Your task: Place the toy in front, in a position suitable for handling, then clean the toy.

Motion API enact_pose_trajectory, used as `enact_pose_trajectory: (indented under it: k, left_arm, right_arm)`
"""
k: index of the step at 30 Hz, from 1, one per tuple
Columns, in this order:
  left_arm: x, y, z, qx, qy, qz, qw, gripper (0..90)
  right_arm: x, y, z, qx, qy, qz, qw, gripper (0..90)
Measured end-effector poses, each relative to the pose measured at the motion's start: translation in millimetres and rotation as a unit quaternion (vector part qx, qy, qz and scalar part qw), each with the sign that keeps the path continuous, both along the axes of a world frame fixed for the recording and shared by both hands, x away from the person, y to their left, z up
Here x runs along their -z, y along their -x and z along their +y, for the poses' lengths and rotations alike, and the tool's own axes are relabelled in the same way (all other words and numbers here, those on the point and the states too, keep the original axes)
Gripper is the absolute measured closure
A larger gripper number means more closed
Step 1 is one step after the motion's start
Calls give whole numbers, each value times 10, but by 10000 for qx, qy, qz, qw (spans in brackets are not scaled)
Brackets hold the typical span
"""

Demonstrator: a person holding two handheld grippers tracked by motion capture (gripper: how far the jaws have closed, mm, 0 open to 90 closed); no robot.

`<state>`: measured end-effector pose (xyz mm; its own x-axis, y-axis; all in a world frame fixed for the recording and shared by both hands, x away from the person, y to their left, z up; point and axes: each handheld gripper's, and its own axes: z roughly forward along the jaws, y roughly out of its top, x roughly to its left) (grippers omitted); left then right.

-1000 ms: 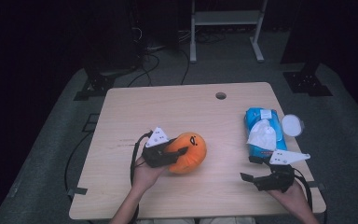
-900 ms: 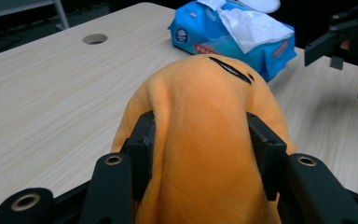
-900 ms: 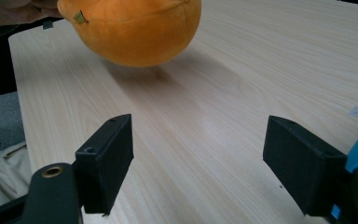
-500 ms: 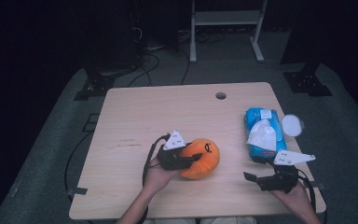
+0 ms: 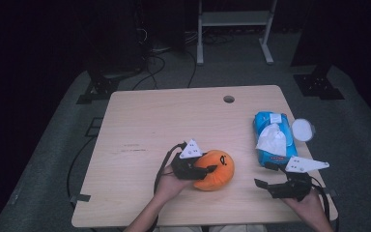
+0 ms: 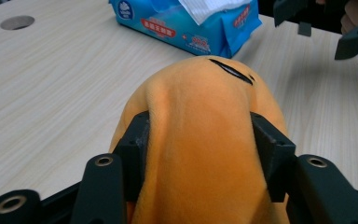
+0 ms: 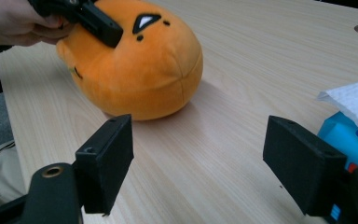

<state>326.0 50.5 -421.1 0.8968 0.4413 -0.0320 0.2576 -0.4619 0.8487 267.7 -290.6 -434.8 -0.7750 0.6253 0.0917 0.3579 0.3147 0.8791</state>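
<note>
the left gripper (image 6: 198,140) squeezes the orange plush toy (image 5: 216,169) on the table (image 5: 174,116), the right gripper (image 7: 214,163) waits wide open and empty, so next it likely needs to reach over to the toy.

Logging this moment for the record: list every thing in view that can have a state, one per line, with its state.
Orange plush toy: resting on the table, pinched at one side, fabric bunched between the jaws.
Left gripper: shut on the plush toy.
Right gripper: open, holding nothing, jaws wide apart.
Blue wipes pack: lying flat, open, a white wipe sticking out.
White round lid: lying beside the pack.
</note>
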Motion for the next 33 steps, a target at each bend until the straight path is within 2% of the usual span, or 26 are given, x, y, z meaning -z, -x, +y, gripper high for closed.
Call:
enact_pose_trajectory:
  k: [5, 6, 7, 8, 9, 12, 15, 20, 22, 25, 28, 29, 33]
  left_arm:
    - [18, 14, 2, 13, -20, -75, 10000, 428]
    - [-1, 32, -7, -6, -120, -93, 9999, 333]
    - [-1, 32, -7, -6, -120, -93, 9999, 287]
    - [-18, 47, -12, -33, -169, -128, 9998, 287]
    - [-39, 63, -10, -43, -194, -164, 9997, 198]
    - [-112, 120, 36, -8, -161, -270, 9995, 184]
    - [-183, 189, 149, -54, -14, -324, 9995, 144]
    - [-179, 294, 353, -182, 126, -329, 9992, 115]
    - [-165, 318, 411, -242, 115, -326, 9991, 113]
    - [-176, 330, 498, -305, 128, -336, 9989, 105]
    - [-180, 332, 526, -334, 180, -363, 9986, 105]
    - [-177, 335, 532, -340, 189, -370, 9986, 105]
    - [-140, 342, 531, -326, 124, -422, 9985, 106]
  right_arm:
    - [-12, -14, 18, -5, 8, -40, 10000, 231]
    - [-22, -22, 30, -3, 62, -79, 9999, 231]
    - [-29, -24, 34, -1, 70, -96, 9999, 231]
    - [-29, -24, 34, -1, 70, -96, 9999, 231]
    - [-53, -35, 37, 2, 78, -133, 9999, 231]
    - [-88, -49, 28, 30, 86, -194, 9998, 231]
    - [-149, -98, -16, 96, 53, -291, 9995, 231]
    - [-231, -203, -123, 302, 10, -424, 9986, 231]
    - [-243, -222, -137, 337, 36, -461, 9984, 232]
    - [-281, -368, -190, 555, 193, -570, 9966, 231]
    - [-278, -441, -200, 633, 266, -576, 9960, 232]
    - [-268, -532, -210, 722, 333, -591, 9951, 242]
    - [-250, -642, -229, 875, 359, -566, 9939, 257]
